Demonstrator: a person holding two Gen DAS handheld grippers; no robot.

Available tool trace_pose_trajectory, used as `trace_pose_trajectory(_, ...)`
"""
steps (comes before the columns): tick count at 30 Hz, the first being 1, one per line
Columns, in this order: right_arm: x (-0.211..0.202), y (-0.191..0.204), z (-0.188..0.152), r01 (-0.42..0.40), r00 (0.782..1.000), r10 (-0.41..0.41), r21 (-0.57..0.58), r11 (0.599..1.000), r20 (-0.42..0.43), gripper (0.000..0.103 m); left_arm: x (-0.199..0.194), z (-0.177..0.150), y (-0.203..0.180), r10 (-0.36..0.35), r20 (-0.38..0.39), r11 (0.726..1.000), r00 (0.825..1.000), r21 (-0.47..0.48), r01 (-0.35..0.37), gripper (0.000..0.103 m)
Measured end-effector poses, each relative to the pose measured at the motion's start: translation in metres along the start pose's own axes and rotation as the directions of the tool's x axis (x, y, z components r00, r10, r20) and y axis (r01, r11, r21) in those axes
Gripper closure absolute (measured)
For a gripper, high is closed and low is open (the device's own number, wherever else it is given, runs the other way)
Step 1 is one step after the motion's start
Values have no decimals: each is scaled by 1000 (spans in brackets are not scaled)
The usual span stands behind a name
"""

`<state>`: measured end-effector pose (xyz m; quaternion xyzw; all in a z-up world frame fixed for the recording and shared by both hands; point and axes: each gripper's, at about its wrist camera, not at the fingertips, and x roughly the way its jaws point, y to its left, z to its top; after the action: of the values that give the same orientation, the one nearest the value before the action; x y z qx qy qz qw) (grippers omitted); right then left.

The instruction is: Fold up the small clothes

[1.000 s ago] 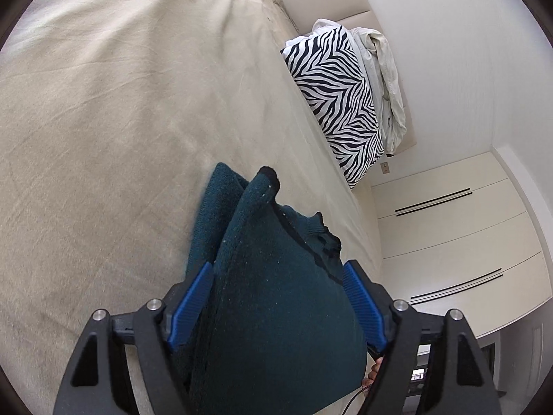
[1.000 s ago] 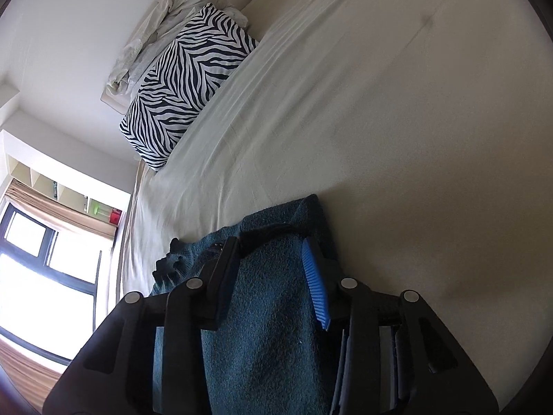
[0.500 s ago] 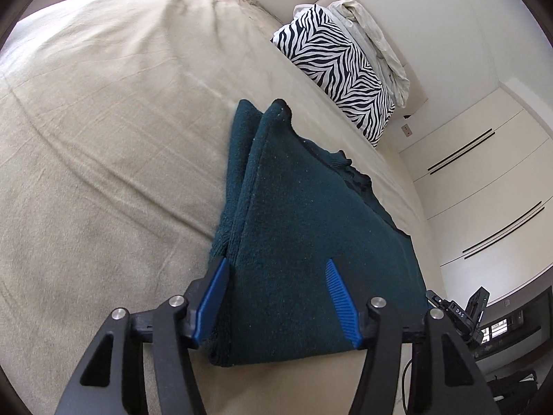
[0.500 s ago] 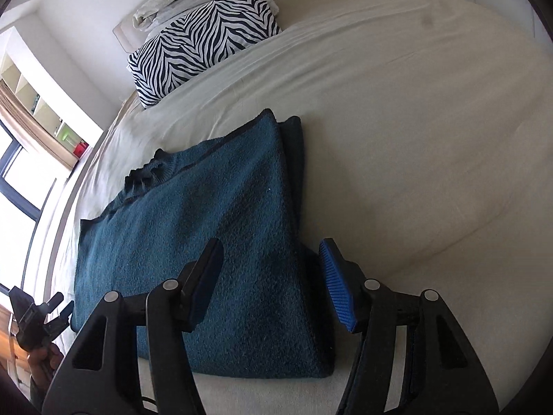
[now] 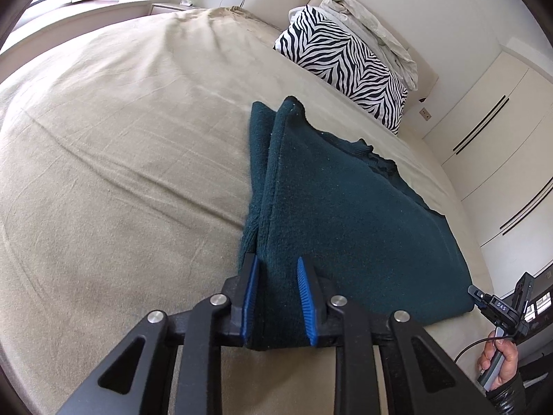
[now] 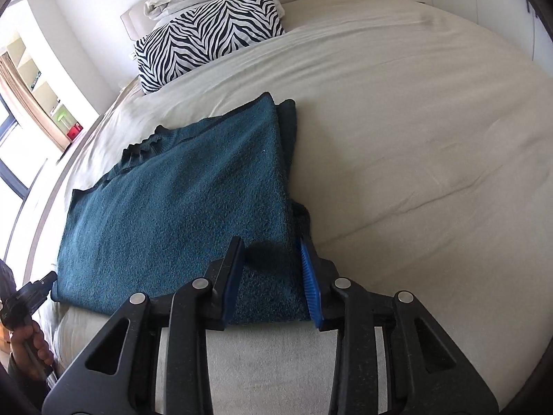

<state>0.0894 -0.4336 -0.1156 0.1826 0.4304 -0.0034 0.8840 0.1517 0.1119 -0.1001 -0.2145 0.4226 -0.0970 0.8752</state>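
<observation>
A dark teal knitted sweater (image 5: 345, 207) lies folded flat on the beige bed sheet (image 5: 121, 173); it also shows in the right wrist view (image 6: 179, 207). My left gripper (image 5: 276, 276) straddles the sweater's near left corner, its blue pads (image 5: 249, 290) partly closed around the folded edge. My right gripper (image 6: 273, 263) straddles the near right corner, its blue pad (image 6: 309, 276) beside the folded edge, jaws still apart. The other gripper and hand show at the frame edges (image 5: 497, 314) (image 6: 24, 307).
A zebra-print pillow (image 5: 342, 58) (image 6: 207, 34) with a crumpled white duvet (image 5: 373, 31) lies at the headboard. White wardrobe doors (image 5: 501, 145) stand to the right of the bed. A window and shelves (image 6: 31, 79) are on the other side.
The sweater went from hanging raised between the jaws to lying flat on the bed. Both grippers pulled back to its near corners, and the left jaws narrowed around the edge.
</observation>
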Motion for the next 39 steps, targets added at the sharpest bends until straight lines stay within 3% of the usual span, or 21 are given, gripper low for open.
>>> trace_pose_trajectory(2,0,-1,-1,-1,1000,1,3,1000,-3,72,-3,-2,-2,0,12,1000,1000,10,-1,75)
trace_pose_trajectory(4,-2,-3,-2,-14,1000,14,15,1000,-3,72,-9,-4,0,-23,27,1000,999,-11,24,61)
trace_pose_trajectory(6,-3,-6,-2,-32,999,32,42,999,-5,72,-20,-6,5,-55,63,998,996,-41,58,54)
trace_pose_trajectory(9,-6,-12,-2,-59,998,59,78,995,3,72,-28,-7,12,-69,84,995,994,-71,75,54)
trace_pose_trajectory(17,-7,-3,-3,-46,999,46,37,998,-7,72,-7,-6,-12,-21,3,999,1000,48,21,54)
trace_pose_trajectory(19,-5,-1,-3,-36,999,36,17,999,-14,72,1,-7,-12,-4,-18,999,1000,53,5,66)
trace_pose_trajectory(23,-2,2,-5,-10,1000,10,-22,1000,-16,72,2,-7,-7,5,-18,999,1000,37,-5,81)
trace_pose_trajectory(25,-2,4,-7,11,1000,-11,-40,999,-13,82,-2,-7,-7,14,-5,999,1000,46,-14,88)
trace_pose_trajectory(27,-1,5,-8,42,999,-43,-53,998,-13,96,-4,-8,-7,25,3,998,1000,52,-25,90)
trace_pose_trajectory(39,-16,7,-14,69,998,-68,-79,994,19,98,-10,-17,3,21,3,999,1000,24,-21,95)
